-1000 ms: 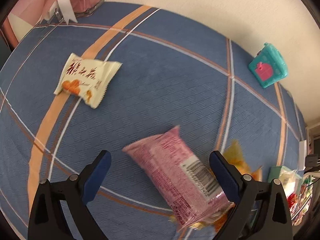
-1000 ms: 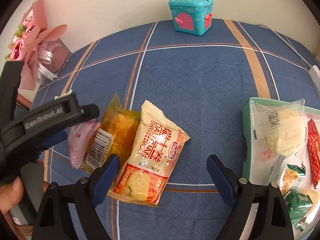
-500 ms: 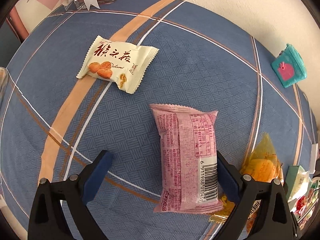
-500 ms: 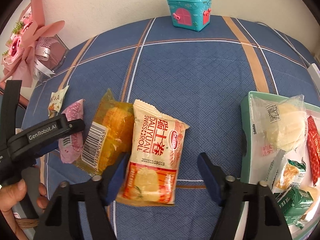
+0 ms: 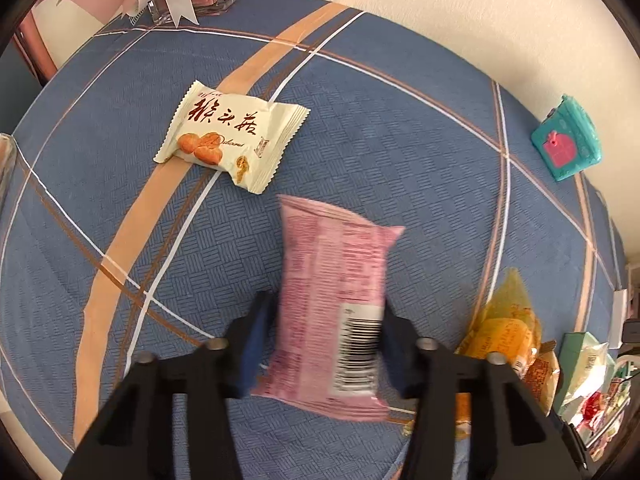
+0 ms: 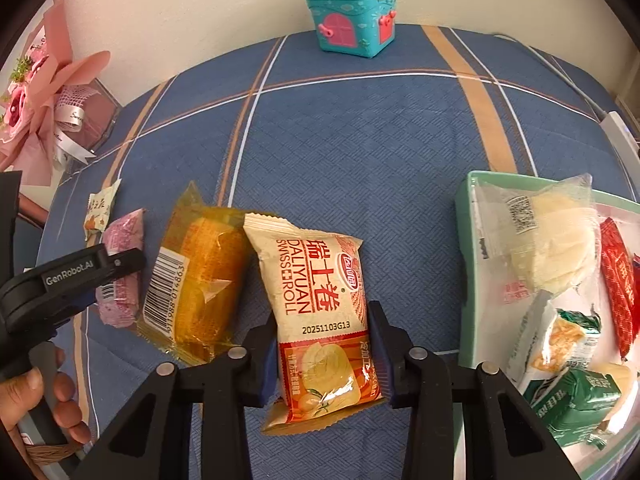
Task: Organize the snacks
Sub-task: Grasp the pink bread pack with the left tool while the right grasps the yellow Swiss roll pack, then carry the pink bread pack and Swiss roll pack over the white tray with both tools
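My left gripper (image 5: 327,308) points down at the blue checked cloth. Its jaws are closing, and the blue pads press both long sides of a pink snack packet (image 5: 332,264) with a barcode. In the right wrist view that left gripper (image 6: 120,260) shows at the left, over the same pink packet (image 6: 124,232). The jaws of my right gripper (image 6: 322,320) are closing too, pads against the sides of a cream and red Swiss roll packet (image 6: 316,272). A yellow cake packet (image 6: 200,276) lies between the two, touching the Swiss roll packet.
A cream biscuit packet (image 5: 232,140) lies beyond the pink one. A green tray (image 6: 464,280) at the right holds several snacks. A teal toy house (image 6: 352,16) stands by the wall, a pink bouquet (image 6: 40,92) at the far left. A person's hand (image 6: 60,392) grips the left handle.
Both grippers' jaws have come in from wide apart: the left onto the pink packet, the right onto the Swiss roll packet. The pink packet now lies straight between the left fingers.
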`<state>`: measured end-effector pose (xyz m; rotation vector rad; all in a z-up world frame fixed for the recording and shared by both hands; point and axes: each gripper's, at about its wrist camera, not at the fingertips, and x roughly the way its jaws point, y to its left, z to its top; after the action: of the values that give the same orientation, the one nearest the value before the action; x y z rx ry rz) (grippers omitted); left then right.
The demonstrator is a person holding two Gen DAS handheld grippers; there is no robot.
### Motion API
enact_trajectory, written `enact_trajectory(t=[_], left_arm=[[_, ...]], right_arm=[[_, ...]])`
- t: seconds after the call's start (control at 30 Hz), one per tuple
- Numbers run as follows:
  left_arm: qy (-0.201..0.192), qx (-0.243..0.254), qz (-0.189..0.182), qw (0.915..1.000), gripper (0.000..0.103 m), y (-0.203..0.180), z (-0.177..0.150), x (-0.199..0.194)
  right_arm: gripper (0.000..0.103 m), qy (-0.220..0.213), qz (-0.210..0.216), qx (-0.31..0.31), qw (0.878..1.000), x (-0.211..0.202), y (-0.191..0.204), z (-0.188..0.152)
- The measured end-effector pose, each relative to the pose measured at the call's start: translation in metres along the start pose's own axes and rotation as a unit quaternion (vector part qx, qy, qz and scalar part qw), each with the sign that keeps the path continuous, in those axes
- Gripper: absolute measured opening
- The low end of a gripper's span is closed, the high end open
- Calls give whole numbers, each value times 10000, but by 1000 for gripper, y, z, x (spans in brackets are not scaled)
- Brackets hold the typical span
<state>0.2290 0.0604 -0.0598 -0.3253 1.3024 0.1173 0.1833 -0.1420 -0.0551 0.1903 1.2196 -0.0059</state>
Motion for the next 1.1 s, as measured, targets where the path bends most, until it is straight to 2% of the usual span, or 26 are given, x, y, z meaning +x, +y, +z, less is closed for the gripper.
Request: enact_trajectory(t=[0.23, 0.5, 0.83, 0.97, 1.1], left_arm=[[-44, 24, -165, 9999, 39, -2, -3, -11], [-345, 73, -313, 9989, 39, -5, -8, -46], [-763, 263, -233, 9965, 39, -9, -24, -80], [-926, 385, -322, 9944, 39, -18, -30, -94], [-1080, 557, -229, 9923, 39, -29, -35, -102]], right_arm=[[38, -27, -28, 50, 10000, -6, -1, 0], [38, -79, -13, 50, 10000, -19, 1, -6], [38, -353, 103, 84, 9993, -58, -4, -16], [38, -448, 138, 152, 9988, -73, -9, -18], [38, -593, 155, 231, 9979, -89, -13, -20]])
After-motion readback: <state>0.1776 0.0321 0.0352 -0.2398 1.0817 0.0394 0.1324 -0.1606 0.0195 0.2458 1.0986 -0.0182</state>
